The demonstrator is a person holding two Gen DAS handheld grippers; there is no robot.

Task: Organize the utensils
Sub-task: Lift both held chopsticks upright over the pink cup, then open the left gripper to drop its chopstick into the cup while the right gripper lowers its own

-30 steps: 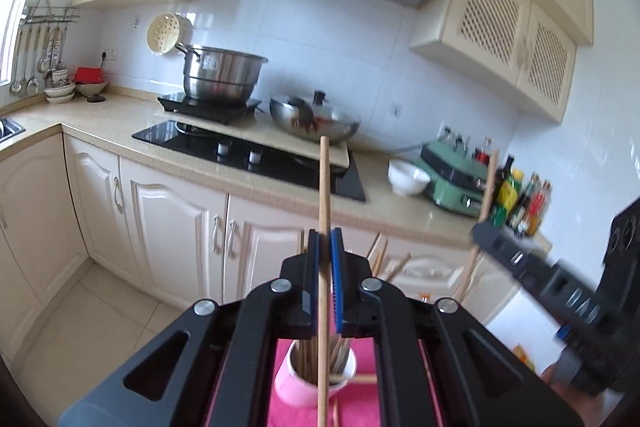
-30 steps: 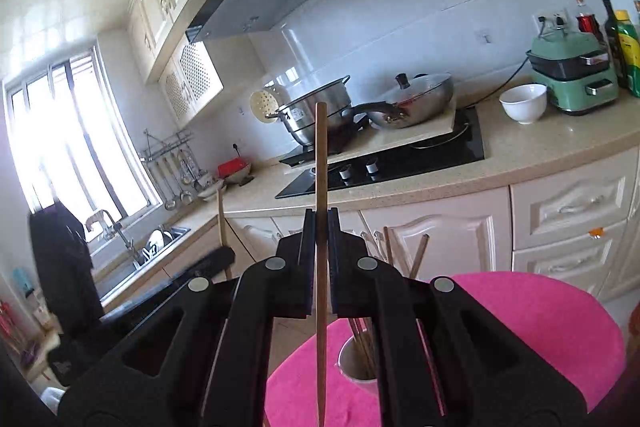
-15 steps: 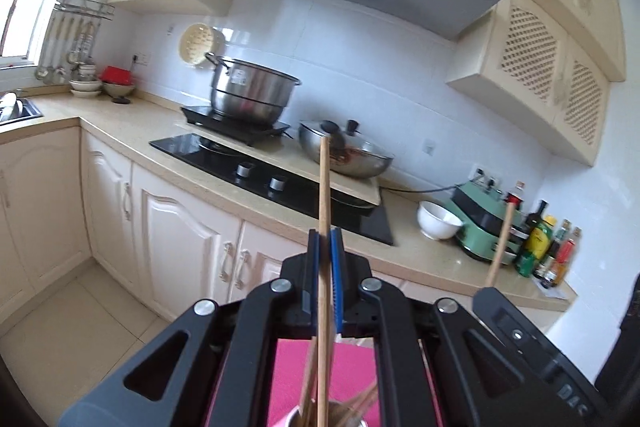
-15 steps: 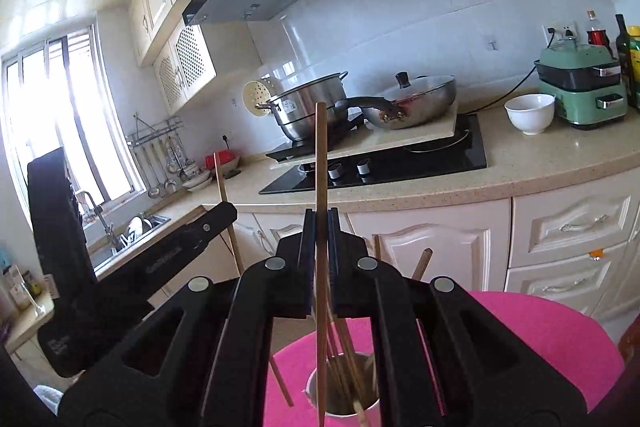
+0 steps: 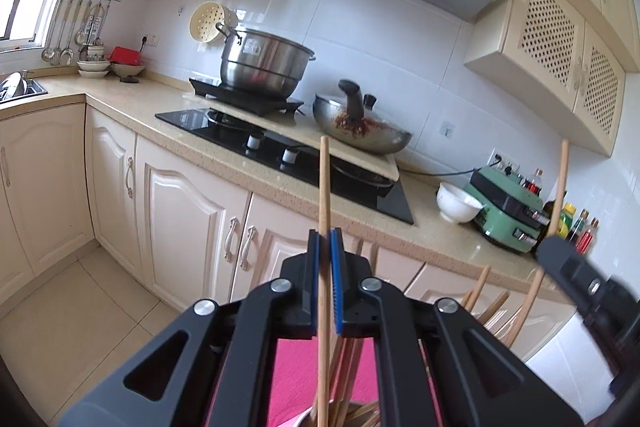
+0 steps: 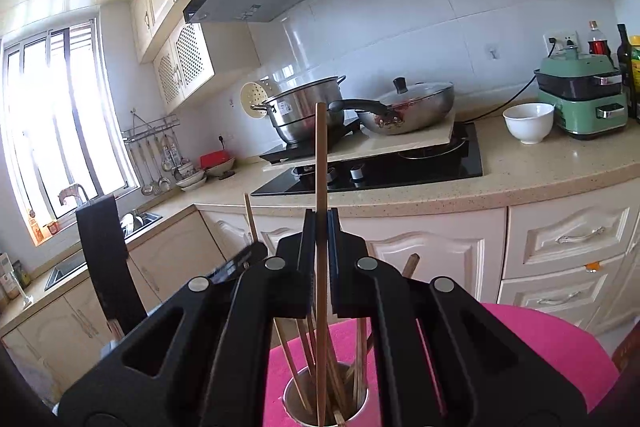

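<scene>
My left gripper [image 5: 325, 247] is shut on a wooden chopstick [image 5: 324, 195] that stands upright, its lower end in the pale cup [image 5: 304, 421] of chopsticks at the bottom edge. My right gripper [image 6: 321, 227] is shut on another upright wooden chopstick [image 6: 321, 163], its lower end inside the white cup [image 6: 296, 407] among several chopsticks. The cup stands on a pink cloth [image 6: 540, 339]. The right gripper also shows at the right of the left wrist view [image 5: 576, 275], and the left gripper at the left of the right wrist view [image 6: 236, 263].
A kitchen counter [image 5: 180, 107] runs behind with a black hob [image 5: 280, 155], a steel pot [image 5: 264, 67], a lidded wok [image 5: 360, 131], a white bowl [image 5: 456, 203], a green appliance [image 5: 508, 211] and bottles. Cream cabinets stand below. A sink [image 6: 136, 223] lies at the left.
Both grippers have lowered their chopsticks toward the cup; both lower ends now sit inside it. The jaws stay closed on the chopsticks.
</scene>
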